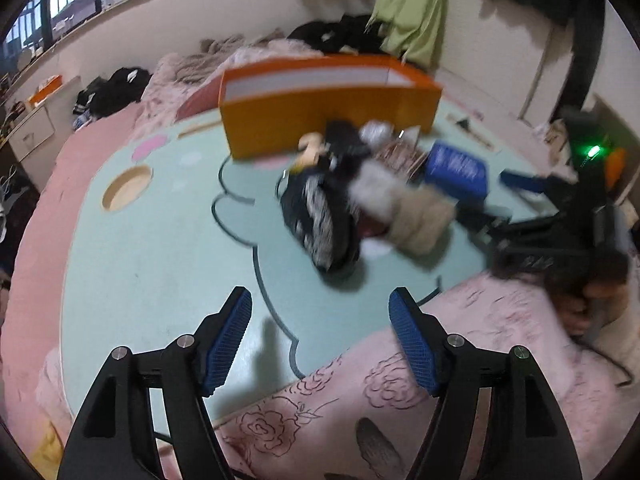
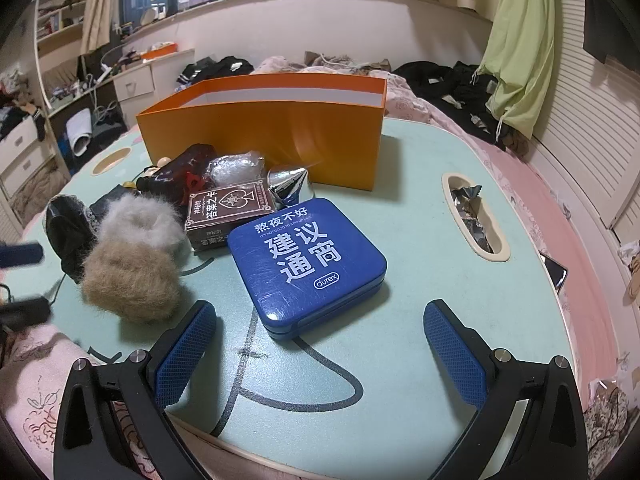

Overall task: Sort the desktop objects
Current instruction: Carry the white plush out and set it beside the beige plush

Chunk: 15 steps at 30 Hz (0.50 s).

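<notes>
Gaping empty, both tools (image 1: 320,336) (image 2: 320,344); one orange box (image 2: 280,136), two fur balls (image 2: 132,280).

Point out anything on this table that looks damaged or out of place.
The orange box has a dented front wall, creased near its middle. Crumpled foil wrappers are stuffed into the table's oval slot. The remaining items lie in an unsorted heap beside the box.
</notes>
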Each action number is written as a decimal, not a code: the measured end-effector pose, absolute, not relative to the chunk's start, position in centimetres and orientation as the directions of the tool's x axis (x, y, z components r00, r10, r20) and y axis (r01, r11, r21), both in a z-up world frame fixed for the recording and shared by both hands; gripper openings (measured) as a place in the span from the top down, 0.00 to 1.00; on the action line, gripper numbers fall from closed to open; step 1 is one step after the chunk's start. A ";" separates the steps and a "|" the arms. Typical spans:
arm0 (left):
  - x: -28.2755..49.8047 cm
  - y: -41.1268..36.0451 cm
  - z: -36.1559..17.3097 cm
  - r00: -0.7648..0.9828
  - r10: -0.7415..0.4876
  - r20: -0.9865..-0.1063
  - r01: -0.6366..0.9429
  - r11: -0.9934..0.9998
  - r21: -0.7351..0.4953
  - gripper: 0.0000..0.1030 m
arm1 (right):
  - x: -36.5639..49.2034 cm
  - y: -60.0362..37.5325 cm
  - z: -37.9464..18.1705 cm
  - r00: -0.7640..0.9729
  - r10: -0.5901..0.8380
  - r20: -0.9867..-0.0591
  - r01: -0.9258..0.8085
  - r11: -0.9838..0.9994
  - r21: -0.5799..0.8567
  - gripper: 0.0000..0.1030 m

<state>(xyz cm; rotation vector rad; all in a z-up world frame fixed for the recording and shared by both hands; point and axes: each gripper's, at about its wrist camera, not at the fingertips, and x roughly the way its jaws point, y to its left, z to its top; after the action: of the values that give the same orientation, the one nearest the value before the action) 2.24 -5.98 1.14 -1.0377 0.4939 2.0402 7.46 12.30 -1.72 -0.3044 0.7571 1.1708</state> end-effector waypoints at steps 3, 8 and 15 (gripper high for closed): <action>1.5 -5.3 -0.4 -0.359 0.435 -0.826 -0.763 -0.646 -0.009 0.25 | 7.5 12.3 -1.7 0.183 0.715 -0.675 -0.909 0.385 0.162 0.00; 0.5 -3.9 -0.7 -0.377 0.418 -0.827 -0.738 -0.675 -0.005 0.12 | 7.5 12.3 -1.7 0.184 0.715 -0.675 -0.908 0.386 0.162 0.00; 0.9 -3.6 -0.9 -0.380 0.434 -0.817 -0.746 -0.666 -0.006 0.00 | 7.5 12.3 -1.7 0.185 0.714 -0.675 -0.907 0.389 0.162 0.00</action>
<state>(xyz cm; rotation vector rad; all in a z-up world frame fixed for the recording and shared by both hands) 0.93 -3.63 -0.89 -1.0835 0.4773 2.0830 7.52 12.34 -1.68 -0.3023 0.7576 1.1665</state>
